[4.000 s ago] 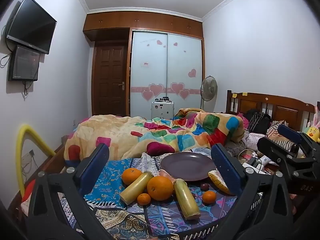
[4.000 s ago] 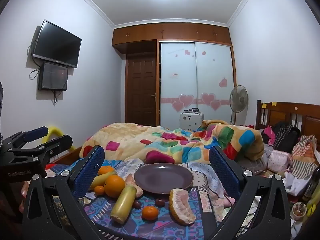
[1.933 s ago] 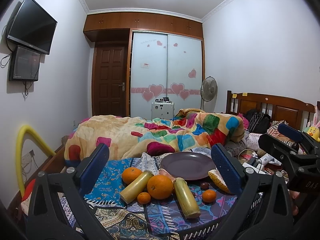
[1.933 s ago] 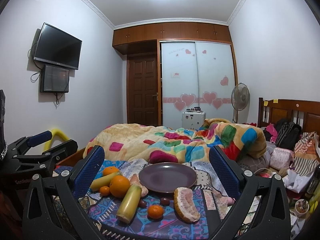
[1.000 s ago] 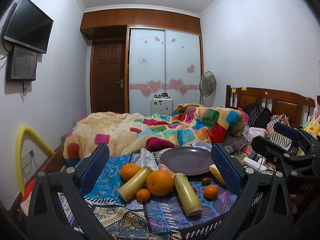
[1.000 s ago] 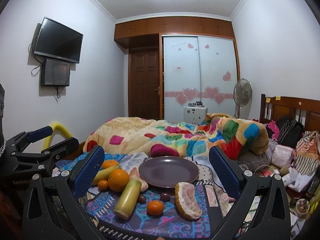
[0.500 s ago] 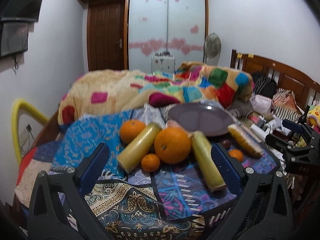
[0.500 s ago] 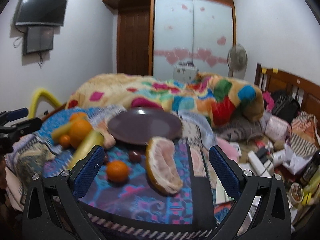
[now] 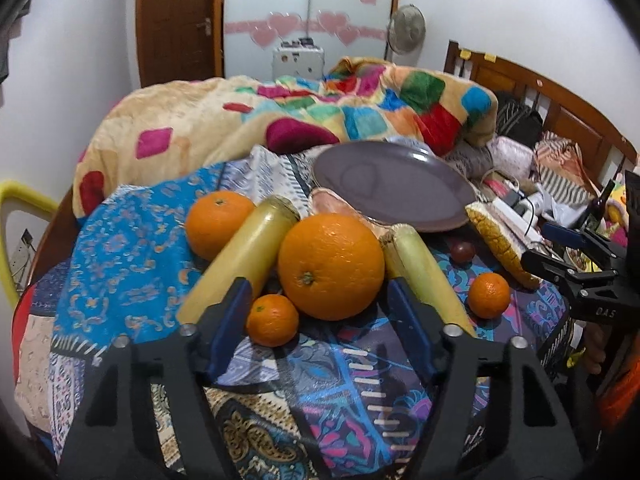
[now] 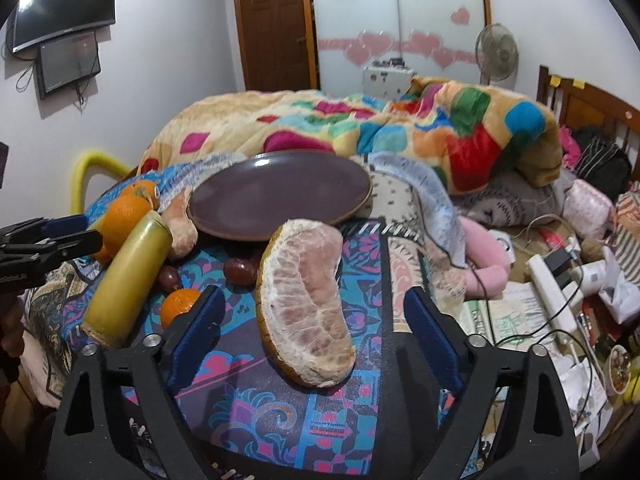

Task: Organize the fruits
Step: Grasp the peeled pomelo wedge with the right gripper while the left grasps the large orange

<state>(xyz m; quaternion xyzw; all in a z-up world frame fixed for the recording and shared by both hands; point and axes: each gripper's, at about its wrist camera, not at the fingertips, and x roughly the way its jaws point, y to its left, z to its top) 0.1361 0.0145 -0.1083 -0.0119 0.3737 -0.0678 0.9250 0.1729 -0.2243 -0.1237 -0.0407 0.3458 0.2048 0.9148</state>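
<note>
Fingers of left gripper (image 9: 316,300) & right gripper (image 10: 312,320) wide apart, empty; pomelo wedge (image 9: 502,246) partly cut off.

Even indoor light falls from above, leaving a small glare spot on the purple plate (image 10: 280,196) beyond the fingers, soft shadows under the fruit between them, motion-softened background detail, and strong fisheye bending with black vignetted corners.
</note>
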